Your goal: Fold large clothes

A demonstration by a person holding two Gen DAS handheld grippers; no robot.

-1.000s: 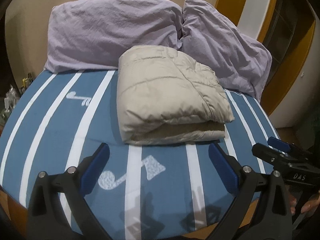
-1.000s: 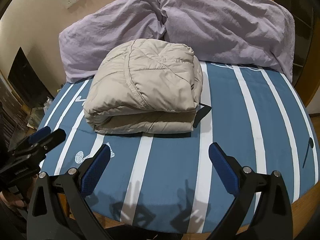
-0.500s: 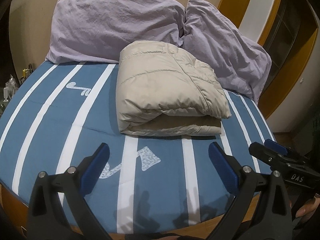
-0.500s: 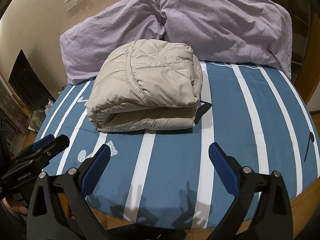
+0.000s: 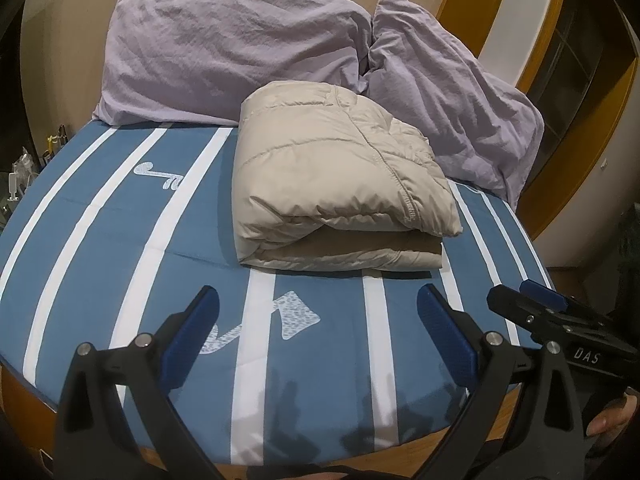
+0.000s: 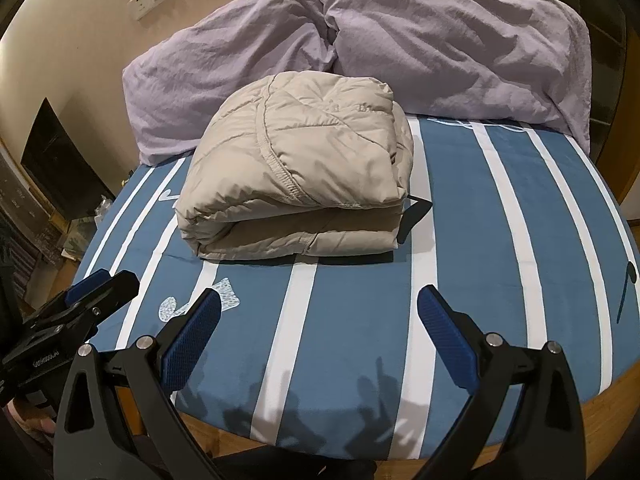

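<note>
— Where's the padded jacket [image 5: 336, 184]?

— Lying on the bed [image 5: 120, 232], a compact beige bundle of stacked layers, its far edge just beside the two lilac pillows [image 5: 224, 52]. A small dark strap [image 6: 416, 210] sticks out from under its right side.

— So which step is this?

— By the look of it, the folding is done or nearly so; nothing is gripped. I'd judge that what remains is at most a tidy-up: tucking that strap under or pressing the puffy top layer flat, which would call for a reach forward over the bed's near edge.

— And the grippers?

— The left hand-held gripper [image 5: 316, 332] hovers above the near part of the bed, jaws spread wide and empty, well short of the jacket. The right hand-held gripper [image 6: 318, 332] sits level beside it, likewise wide apart and holding nothing.
</note>
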